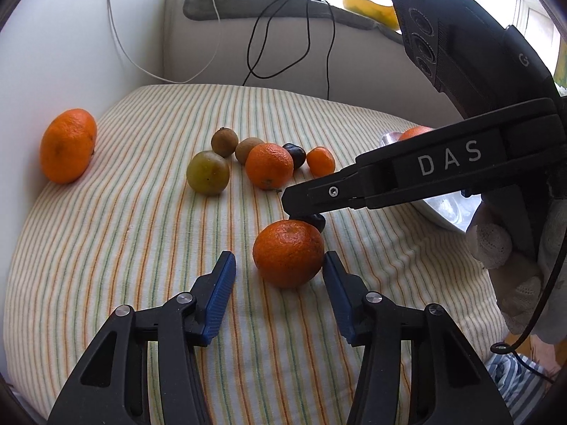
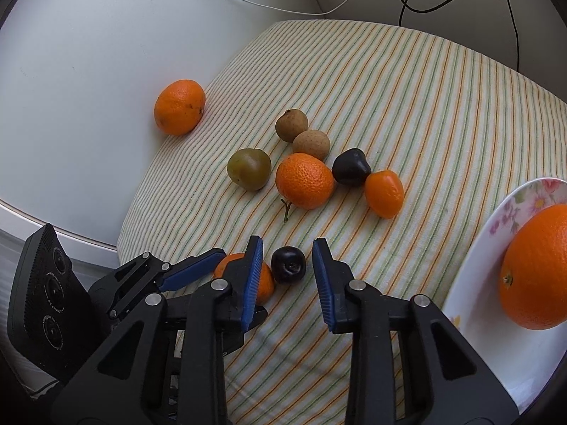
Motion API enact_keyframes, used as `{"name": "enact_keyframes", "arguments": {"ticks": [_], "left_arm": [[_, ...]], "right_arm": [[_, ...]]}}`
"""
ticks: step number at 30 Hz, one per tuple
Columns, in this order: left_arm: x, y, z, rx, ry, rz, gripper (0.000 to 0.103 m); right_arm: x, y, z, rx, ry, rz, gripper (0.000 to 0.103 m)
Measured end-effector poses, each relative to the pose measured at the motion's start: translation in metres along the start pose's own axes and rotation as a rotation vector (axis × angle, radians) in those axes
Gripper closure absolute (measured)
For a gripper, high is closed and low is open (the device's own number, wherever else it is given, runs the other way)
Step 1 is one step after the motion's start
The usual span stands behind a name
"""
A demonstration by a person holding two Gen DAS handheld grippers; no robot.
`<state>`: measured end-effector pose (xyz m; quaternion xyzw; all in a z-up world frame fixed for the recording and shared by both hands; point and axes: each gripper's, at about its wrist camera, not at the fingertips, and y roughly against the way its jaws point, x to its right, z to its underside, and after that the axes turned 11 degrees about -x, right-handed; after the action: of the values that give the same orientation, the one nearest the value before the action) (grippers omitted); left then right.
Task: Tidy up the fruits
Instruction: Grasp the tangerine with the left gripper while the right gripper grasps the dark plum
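Right wrist: glossy round dark fruit (image 2: 288, 264) between open ribbed pads (image 2: 252, 279).

**Readable Marks on the Right Gripper**

Seen in the left wrist view: white letters "DAS" printed on the black body of the right gripper (image 1: 301, 209). Also a single pale letter "G" on its dark camera housing (image 1: 460, 35). Nothing else legible.

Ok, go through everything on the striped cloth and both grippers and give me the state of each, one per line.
Left gripper: open, astride the near tangerine, not clamped.
Right gripper: open, flanking the small dark fruit.
Small dark fruit: loose on the striped cloth, beside the near tangerine.
Plate: holds one large orange.
Far tangerine: alone at the cloth's edge.
Fruit cluster: lying unsorted on the cloth.
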<state>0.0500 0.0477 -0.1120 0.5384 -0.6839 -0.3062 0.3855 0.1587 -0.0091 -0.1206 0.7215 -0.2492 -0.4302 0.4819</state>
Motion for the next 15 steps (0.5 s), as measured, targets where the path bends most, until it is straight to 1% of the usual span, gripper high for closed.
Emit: {"name": "enact_keyframes", "arguments": {"ticks": [5,9,11,12,15], "left_arm": [[0.002,-0.001,-0.002,-0.003,-0.003,-0.005,0.053],[0.0,-0.004,-0.006,-0.006,0.003,0.006,0.053],[0.001,-0.003,-0.007,-0.007,0.002,0.016,0.058],[0.001,-0.002,-0.007,-0.006,0.003,0.023,0.061],[0.004,-0.002,-0.006,-0.001,0.012,0.031,0.065]], "right_arm": [[-0.007,-0.01,-0.005,-0.028,0.023,0.05,0.073],[-0.005,-0.012,-0.006,-0.035,0.018,0.033,0.077],[-0.005,-0.012,-0.006,-0.036,0.019,0.024,0.081],[-0.003,-0.01,-0.007,-0.037,0.02,0.02,0.081],[-0.005,-0.01,-0.006,-0.032,0.025,0.028,0.082]]}}
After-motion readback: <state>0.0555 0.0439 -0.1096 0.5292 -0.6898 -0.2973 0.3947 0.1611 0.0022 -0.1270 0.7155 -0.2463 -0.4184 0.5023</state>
